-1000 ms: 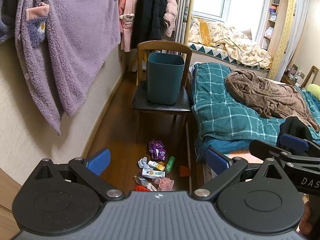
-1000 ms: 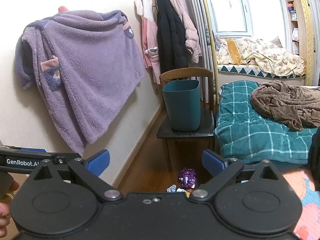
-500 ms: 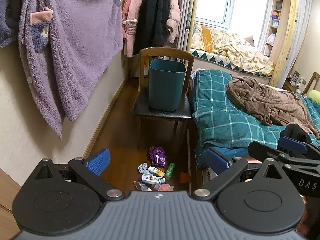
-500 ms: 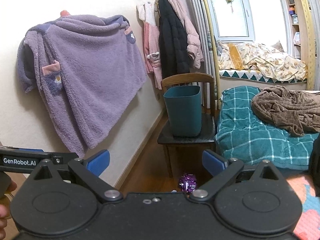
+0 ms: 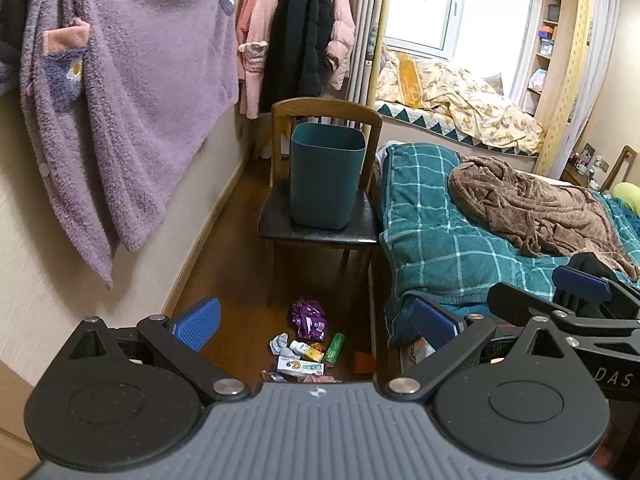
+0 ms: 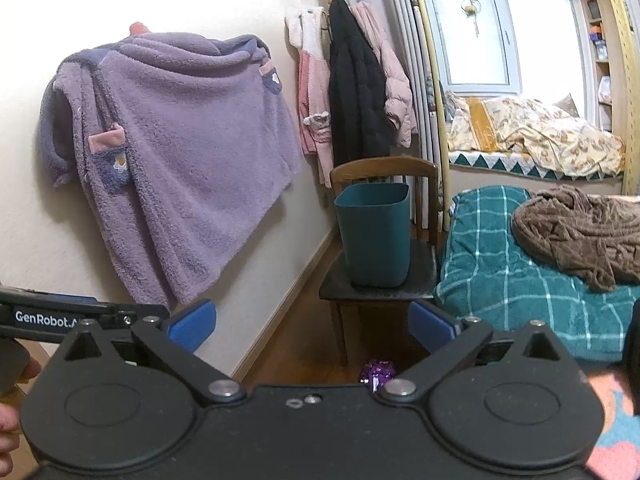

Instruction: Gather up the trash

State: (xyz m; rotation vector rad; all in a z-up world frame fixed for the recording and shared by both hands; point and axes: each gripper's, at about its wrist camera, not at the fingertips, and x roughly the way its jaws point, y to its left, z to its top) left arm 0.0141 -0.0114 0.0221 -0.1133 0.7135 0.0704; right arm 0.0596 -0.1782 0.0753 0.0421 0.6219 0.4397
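A pile of trash lies on the wooden floor in front of the chair: a purple wrapper point(image 5: 308, 319), a green tube point(image 5: 334, 347), a small white bottle point(image 5: 301, 346), a white box point(image 5: 301, 366), crumpled grey paper point(image 5: 279, 342) and an orange scrap point(image 5: 363, 361). A teal bin point(image 5: 326, 174) stands upright on the chair seat; it also shows in the right wrist view point(image 6: 375, 234). My left gripper point(image 5: 316, 318) is open and empty, well above the pile. My right gripper point(image 6: 312, 322) is open and empty; only the purple wrapper point(image 6: 378, 372) shows below it.
The wooden chair point(image 5: 320, 232) stands between the wall and a bed with a teal checked cover point(image 5: 440, 236) and brown blanket point(image 5: 532, 208). A purple robe point(image 5: 120, 92) and coats point(image 5: 304, 32) hang on the left wall. The right gripper's arm point(image 5: 580, 312) shows at right.
Both grippers have risen and tilted upward, so the bin and chair sit lower and farther in view and the trash pile has slid toward the bottom edge. Both jaws stayed open.
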